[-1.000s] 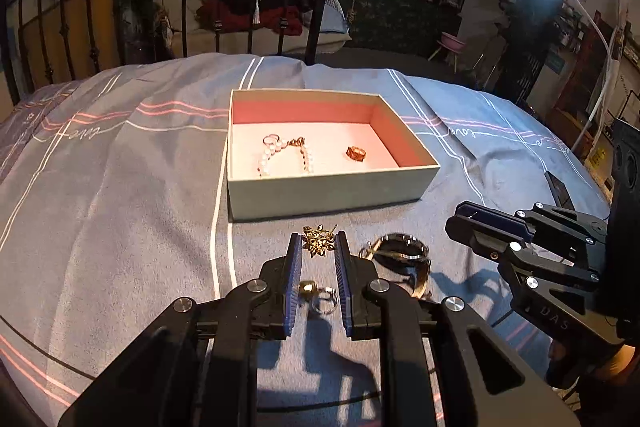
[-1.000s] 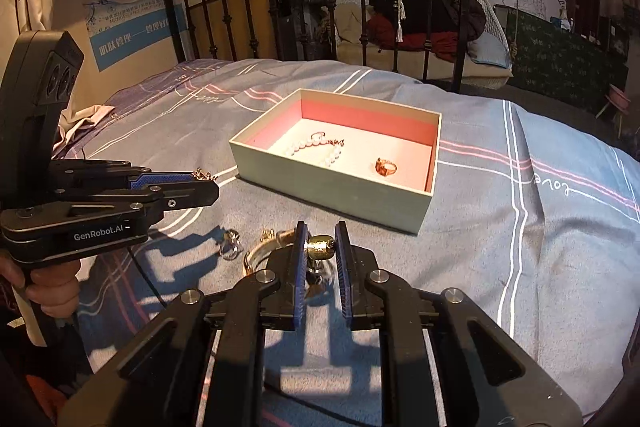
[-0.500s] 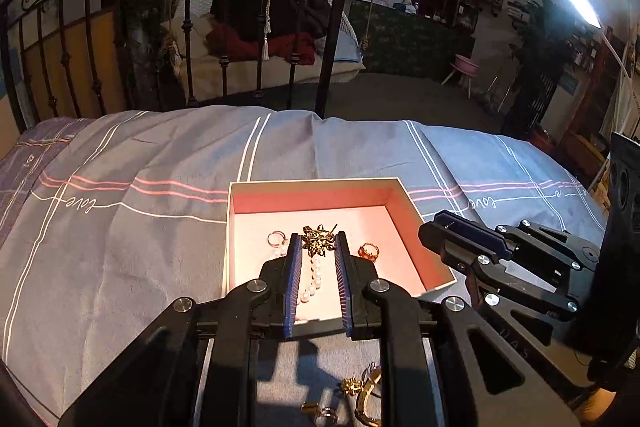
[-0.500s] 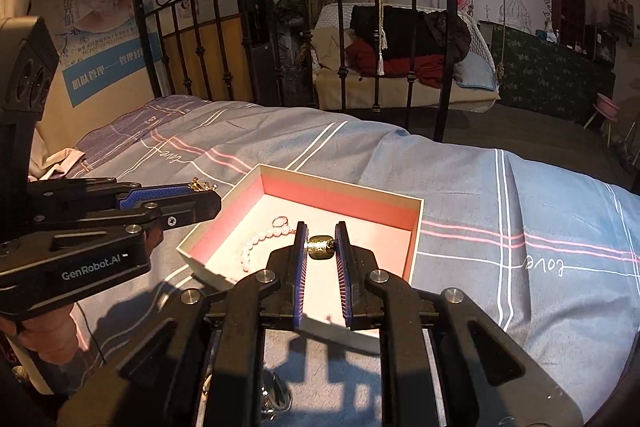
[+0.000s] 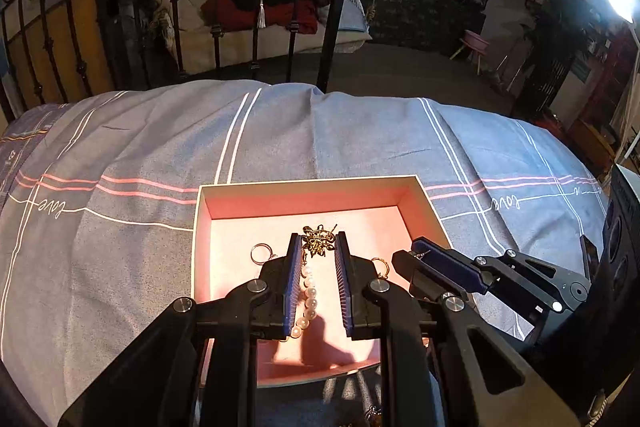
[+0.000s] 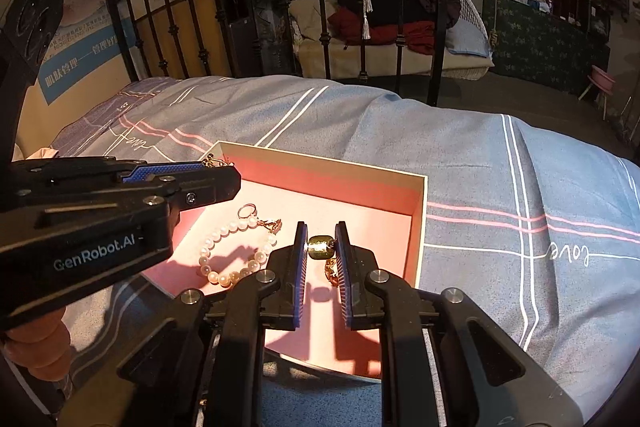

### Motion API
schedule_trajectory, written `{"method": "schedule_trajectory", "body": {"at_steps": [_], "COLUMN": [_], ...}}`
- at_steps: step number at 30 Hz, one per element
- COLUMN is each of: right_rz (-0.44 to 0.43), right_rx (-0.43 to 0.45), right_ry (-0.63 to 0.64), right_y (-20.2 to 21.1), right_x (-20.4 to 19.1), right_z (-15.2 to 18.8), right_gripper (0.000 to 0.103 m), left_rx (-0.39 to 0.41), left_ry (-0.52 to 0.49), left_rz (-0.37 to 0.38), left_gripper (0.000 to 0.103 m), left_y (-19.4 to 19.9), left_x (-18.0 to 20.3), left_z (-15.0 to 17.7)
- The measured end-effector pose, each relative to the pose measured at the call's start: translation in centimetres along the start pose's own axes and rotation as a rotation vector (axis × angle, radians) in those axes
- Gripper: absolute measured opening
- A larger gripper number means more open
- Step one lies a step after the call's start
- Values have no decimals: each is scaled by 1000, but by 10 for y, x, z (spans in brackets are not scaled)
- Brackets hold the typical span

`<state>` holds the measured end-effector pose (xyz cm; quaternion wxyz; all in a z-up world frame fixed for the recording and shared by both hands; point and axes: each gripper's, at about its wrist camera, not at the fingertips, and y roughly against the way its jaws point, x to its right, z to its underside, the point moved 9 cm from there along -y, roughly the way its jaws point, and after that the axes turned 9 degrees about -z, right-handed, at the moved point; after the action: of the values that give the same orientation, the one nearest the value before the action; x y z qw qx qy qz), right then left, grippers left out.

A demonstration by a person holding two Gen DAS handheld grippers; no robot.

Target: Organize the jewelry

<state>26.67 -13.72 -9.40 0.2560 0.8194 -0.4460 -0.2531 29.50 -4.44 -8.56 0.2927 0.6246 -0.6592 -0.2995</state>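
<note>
An open box with a pink lining (image 5: 304,183) (image 6: 420,219) lies on the bed. Inside lie a pearl bracelet (image 5: 308,297) (image 6: 228,259), a silver ring (image 5: 260,253) (image 6: 246,211) and a gold ring (image 5: 380,263) (image 6: 331,273). My left gripper (image 5: 318,241) (image 6: 218,167) is shut on a gold filigree brooch (image 5: 318,241) and holds it over the box. My right gripper (image 6: 321,247) (image 5: 418,255) is shut on a small gold-green bead (image 6: 320,247), also above the box floor.
The box sits on a grey-blue bedspread with pink and white stripes (image 5: 120,155) (image 6: 520,187). A black iron bed rail (image 5: 336,7) (image 6: 438,7) stands beyond the bed's far edge. More jewelry peeks in below the box's near wall (image 5: 372,413).
Both grippers have moved forward from the loose jewelry on the bedspread to above the box, each still carrying its piece. The box now fills the lower middle of both views.
</note>
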Motion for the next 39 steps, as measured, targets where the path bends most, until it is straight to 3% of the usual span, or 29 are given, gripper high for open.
{"method": "schedule_trajectory", "body": {"at_steps": [17, 25, 29, 32, 35, 39], "right_rz": [-10, -1, -18, -31, -57, -61], "right_rx": [-85, -89, -43, 13, 57, 42], "right_ry": [10, 31, 44, 71, 142, 327], "right_y": [-23, -17, 9, 43, 74, 85], "right_x": [-5, -7, -15, -27, -50, -86], "right_z": [22, 27, 35, 49, 68, 92], "right_gripper": [15, 15, 19, 33, 34, 34], "left_rx": [-93, -84, -58, -22, -12, -46], "left_ry": [21, 20, 32, 40, 63, 62], "left_rz": [-12, -17, 8, 29, 49, 50], "left_gripper": [16, 18, 33, 43, 45, 46], "left_y": [-30, -28, -7, 18, 40, 53], "left_x": [-9, -12, -16, -23, -30, -35], "left_z": [19, 21, 24, 37, 61, 103]}}
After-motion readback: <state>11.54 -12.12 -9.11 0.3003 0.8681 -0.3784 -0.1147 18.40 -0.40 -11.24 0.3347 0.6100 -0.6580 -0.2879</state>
